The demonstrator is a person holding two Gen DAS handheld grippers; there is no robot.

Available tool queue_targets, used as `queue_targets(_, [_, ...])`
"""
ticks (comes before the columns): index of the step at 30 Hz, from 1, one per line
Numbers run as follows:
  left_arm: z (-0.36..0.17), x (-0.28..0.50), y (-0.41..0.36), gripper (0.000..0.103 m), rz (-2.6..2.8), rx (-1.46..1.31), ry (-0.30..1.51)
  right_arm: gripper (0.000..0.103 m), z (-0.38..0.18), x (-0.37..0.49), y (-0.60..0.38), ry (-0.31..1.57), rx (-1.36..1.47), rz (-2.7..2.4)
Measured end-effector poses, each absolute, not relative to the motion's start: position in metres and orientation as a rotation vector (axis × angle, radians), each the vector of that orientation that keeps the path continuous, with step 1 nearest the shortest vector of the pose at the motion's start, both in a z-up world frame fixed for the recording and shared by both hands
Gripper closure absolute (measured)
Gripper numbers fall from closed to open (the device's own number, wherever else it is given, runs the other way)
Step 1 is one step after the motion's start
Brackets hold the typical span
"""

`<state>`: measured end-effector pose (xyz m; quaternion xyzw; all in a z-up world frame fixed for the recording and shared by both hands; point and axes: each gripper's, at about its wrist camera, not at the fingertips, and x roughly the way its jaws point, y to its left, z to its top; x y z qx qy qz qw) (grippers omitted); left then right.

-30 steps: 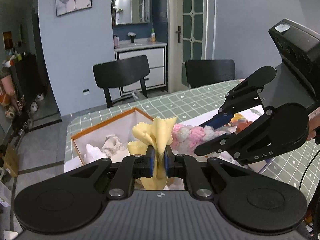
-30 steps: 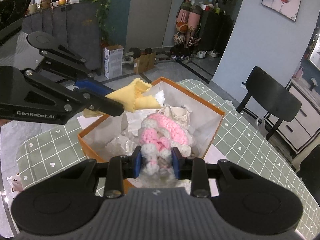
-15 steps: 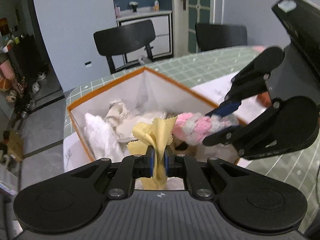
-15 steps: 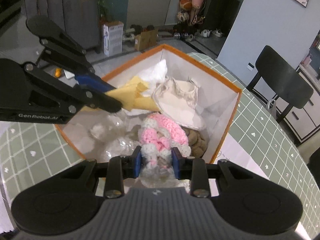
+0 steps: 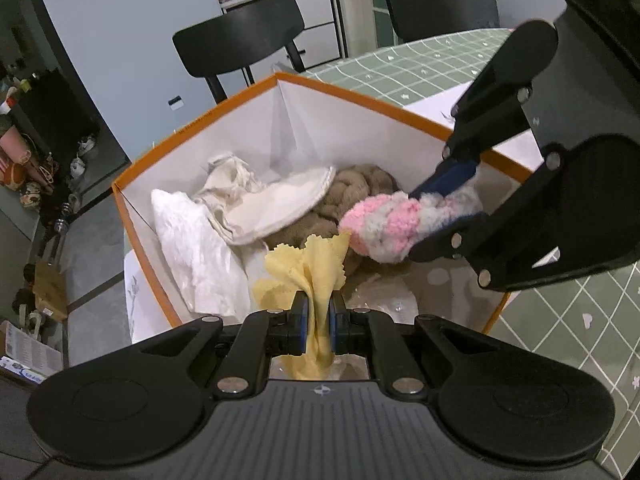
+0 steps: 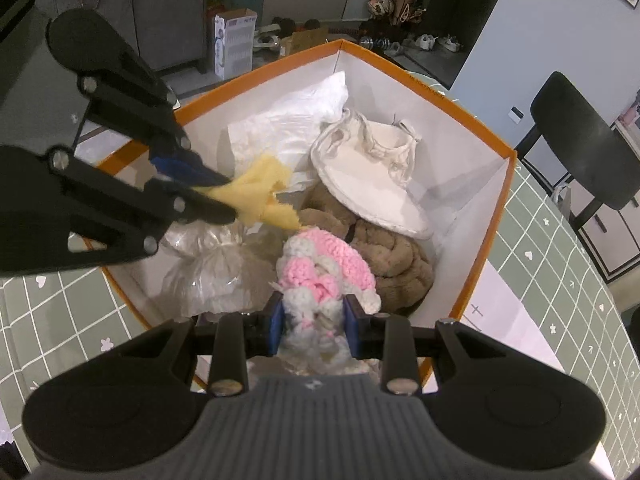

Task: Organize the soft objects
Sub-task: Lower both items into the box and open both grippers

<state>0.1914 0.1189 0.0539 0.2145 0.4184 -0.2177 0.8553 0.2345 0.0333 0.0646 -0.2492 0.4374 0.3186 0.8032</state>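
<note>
An orange box (image 5: pixel 384 106) (image 6: pixel 492 216) with white inner walls sits on the green checked table. My left gripper (image 5: pixel 318 322) (image 6: pixel 218 196) is shut on a yellow cloth (image 5: pixel 320 272) (image 6: pixel 260 196) and hangs over the box's near side. My right gripper (image 6: pixel 314 320) (image 5: pixel 444 216) is shut on a pink and white knitted piece (image 6: pixel 320 276) (image 5: pixel 392 224), held just above the box's contents. Inside lie a cream fabric bag (image 6: pixel 376 176) (image 5: pixel 276 204), a brown plush item (image 6: pixel 396 256) (image 5: pixel 360 184), a white crumpled piece (image 5: pixel 192 244) (image 6: pixel 288 132) and a clear plastic bag (image 6: pixel 212 268).
The green checked tablecloth (image 6: pixel 560 248) (image 5: pixel 424 64) surrounds the box, with white paper (image 6: pixel 508 320) beside it. Black chairs (image 5: pixel 244 48) (image 6: pixel 588 152) stand at the table's far edge. Boxes and shoes lie on the floor beyond.
Both grippers have sunk toward the box with their cloths still held. The box now fills both views, and its contents show more closely.
</note>
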Motion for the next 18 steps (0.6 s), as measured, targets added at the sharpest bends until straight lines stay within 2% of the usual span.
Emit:
queue_targets(8, [0.046, 0.192, 0.114, 0.091, -0.455, 0.467, 0.915, 0.068, 0.057, 0.244, 0.035, 0.974, -0.522, 0.688])
queue_targets(18, [0.043, 0.194, 0.11, 0.091, -0.433, 0.495, 0.94, 0.068, 0.045, 0.25, 0.042, 1.002, -0.534, 0.684])
